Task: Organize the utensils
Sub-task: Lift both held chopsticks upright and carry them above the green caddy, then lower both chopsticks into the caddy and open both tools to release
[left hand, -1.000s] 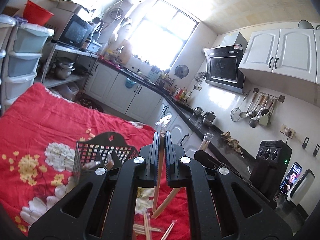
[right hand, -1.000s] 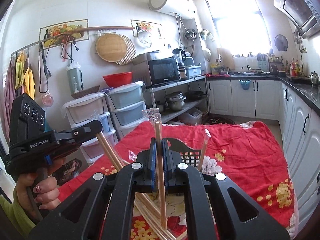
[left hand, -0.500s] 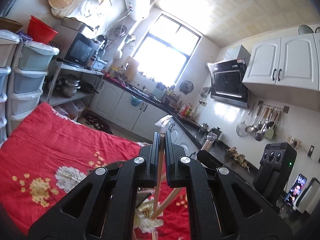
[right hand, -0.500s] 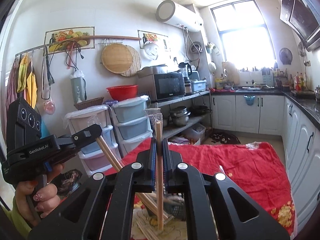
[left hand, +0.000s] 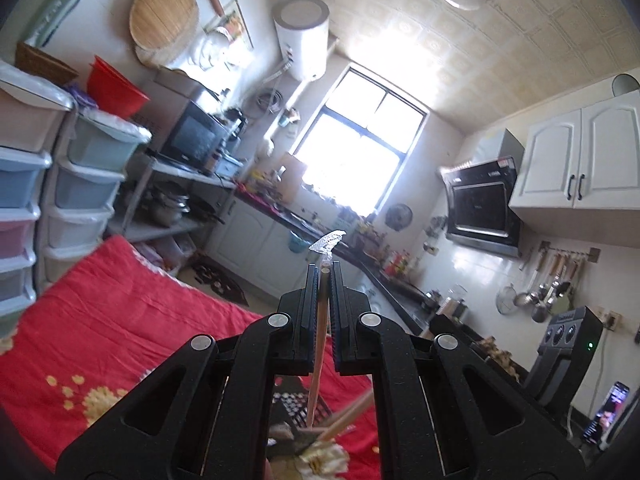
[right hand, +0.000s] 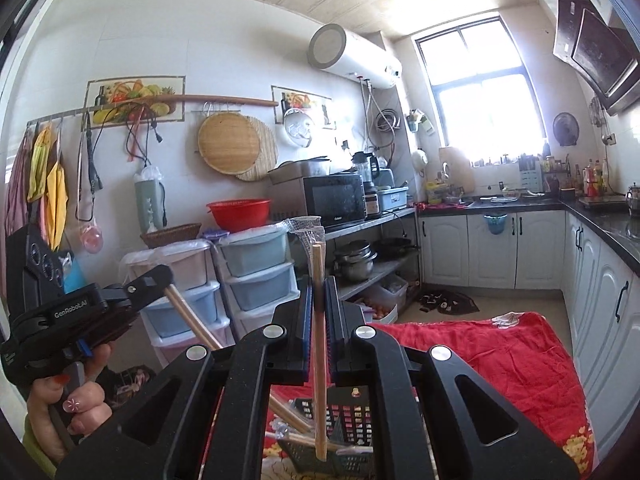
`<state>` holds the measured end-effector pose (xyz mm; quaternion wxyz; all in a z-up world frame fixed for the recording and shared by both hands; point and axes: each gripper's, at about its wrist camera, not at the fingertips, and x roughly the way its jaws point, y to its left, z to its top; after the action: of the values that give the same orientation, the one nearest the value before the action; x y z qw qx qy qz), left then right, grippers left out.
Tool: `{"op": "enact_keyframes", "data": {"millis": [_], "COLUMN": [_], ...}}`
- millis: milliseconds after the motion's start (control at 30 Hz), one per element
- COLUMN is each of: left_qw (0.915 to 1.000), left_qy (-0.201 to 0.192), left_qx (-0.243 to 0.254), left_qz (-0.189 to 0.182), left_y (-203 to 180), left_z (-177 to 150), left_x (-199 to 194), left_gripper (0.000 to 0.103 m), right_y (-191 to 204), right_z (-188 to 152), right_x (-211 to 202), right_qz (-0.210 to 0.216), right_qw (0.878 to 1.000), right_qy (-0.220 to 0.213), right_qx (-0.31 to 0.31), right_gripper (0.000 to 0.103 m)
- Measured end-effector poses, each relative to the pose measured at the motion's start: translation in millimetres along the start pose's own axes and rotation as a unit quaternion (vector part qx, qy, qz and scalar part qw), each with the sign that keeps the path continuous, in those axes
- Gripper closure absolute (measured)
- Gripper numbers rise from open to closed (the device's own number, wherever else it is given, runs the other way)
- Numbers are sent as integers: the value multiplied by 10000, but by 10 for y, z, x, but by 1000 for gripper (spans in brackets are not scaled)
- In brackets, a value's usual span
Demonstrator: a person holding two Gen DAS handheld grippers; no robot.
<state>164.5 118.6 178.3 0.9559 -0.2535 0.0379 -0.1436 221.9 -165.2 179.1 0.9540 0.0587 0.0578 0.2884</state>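
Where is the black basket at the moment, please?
In the right wrist view, the black basket sits low and central on the red cloth, below the right gripper and its chopstick.

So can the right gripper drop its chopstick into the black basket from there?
Probably yes. The right gripper pinches its chopstick upright, its lower end hanging over the black basket on the red cloth. Only the other chopstick, held by the left gripper, crosses nearby.

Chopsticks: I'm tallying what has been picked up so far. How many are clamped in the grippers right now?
2. One chopstick stands upright in the shut left gripper; another chopstick stands upright in the shut right gripper. More lie below by the black basket, partly hidden.
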Motion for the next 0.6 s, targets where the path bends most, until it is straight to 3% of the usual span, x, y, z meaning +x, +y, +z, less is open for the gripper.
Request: {"op": "enact_keyframes", "data": {"millis": [600], "left_qw": [9972], "left_qy": [-293], "left_qx": [195], "left_qz": [667], "left_y": [169], "left_z": [-46], "left_x": [81], "left_gripper": [100], "right_y": [-51], "right_z": [-114], "right_x": [259], "right_qz": [-230], "right_qw": [9995], "right_qy": [-203], "right_qx": [-119], "right_gripper": [97]}}
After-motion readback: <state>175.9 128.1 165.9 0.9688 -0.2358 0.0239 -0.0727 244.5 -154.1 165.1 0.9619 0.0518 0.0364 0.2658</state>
